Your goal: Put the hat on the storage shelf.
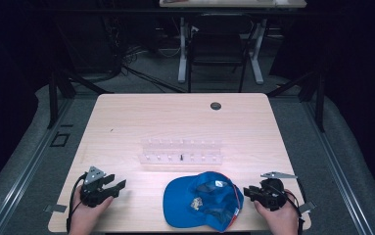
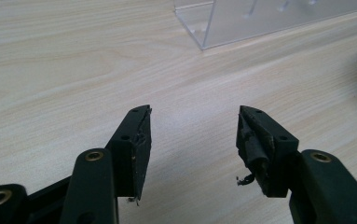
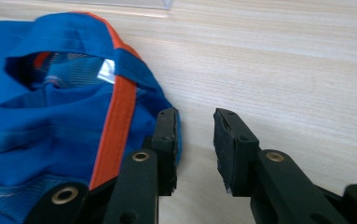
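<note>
A blue cap [image 1: 202,200] with orange trim lies crumpled near the table's front edge, its inside facing up. My right gripper [image 1: 247,192] rests on the table at the cap's right side. In the right gripper view the jaws [image 3: 195,126] stand apart over bare wood, and one fingertip [image 3: 168,135] lies against the cap's [image 3: 50,116] blue rim. My left gripper [image 1: 120,186] sits at the front left, well apart from the cap. Its jaws [image 2: 192,126] are wide open with only wood between them.
A clear plastic rack [image 1: 180,152] with rows of small pegs stands mid-table behind the cap; its corner [image 2: 241,23] lies ahead of the left gripper. A round cable hole [image 1: 216,105] marks the wooden table [image 1: 175,117] near its far edge. A dark chair [image 1: 217,49] stands beyond.
</note>
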Demonstrator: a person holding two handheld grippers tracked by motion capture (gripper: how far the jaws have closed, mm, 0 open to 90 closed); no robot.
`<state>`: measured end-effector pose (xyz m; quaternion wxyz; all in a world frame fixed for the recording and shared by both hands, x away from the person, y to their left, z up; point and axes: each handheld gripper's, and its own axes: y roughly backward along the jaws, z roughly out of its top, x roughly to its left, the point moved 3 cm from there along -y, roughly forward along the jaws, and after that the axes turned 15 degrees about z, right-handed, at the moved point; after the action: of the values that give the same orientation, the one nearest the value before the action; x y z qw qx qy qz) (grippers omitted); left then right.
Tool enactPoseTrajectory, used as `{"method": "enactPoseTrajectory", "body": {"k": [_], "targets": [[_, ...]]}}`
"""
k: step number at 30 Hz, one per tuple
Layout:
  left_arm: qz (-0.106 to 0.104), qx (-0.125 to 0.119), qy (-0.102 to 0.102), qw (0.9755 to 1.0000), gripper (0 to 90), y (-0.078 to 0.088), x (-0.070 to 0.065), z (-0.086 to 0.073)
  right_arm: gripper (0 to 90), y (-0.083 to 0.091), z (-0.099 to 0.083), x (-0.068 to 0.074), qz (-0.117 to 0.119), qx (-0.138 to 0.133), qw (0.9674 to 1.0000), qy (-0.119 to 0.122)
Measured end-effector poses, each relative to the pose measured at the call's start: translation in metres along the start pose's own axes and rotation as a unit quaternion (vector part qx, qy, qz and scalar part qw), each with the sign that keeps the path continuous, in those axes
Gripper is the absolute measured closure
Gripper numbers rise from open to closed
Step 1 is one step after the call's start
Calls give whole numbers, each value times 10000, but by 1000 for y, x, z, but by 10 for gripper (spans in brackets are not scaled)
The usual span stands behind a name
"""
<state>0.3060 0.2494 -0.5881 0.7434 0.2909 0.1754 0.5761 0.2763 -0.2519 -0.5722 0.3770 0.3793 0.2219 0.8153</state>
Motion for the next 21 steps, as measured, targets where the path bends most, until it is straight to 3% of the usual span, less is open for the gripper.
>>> {"method": "enactPoseTrajectory", "body": {"k": [6, 13, 21], "targets": [[77, -24, -62, 9999, 478, 1, 1, 0, 717, 2, 0, 0, 116, 7, 9999, 33], [21, 27, -63, 10000, 481, 2, 0, 0, 725, 1, 0, 4, 252, 75, 9997, -15], [-51, 58, -126, 9999, 479, 1, -4, 0, 701, -6, -3, 8, 360, 394, 9986, -52]]}}
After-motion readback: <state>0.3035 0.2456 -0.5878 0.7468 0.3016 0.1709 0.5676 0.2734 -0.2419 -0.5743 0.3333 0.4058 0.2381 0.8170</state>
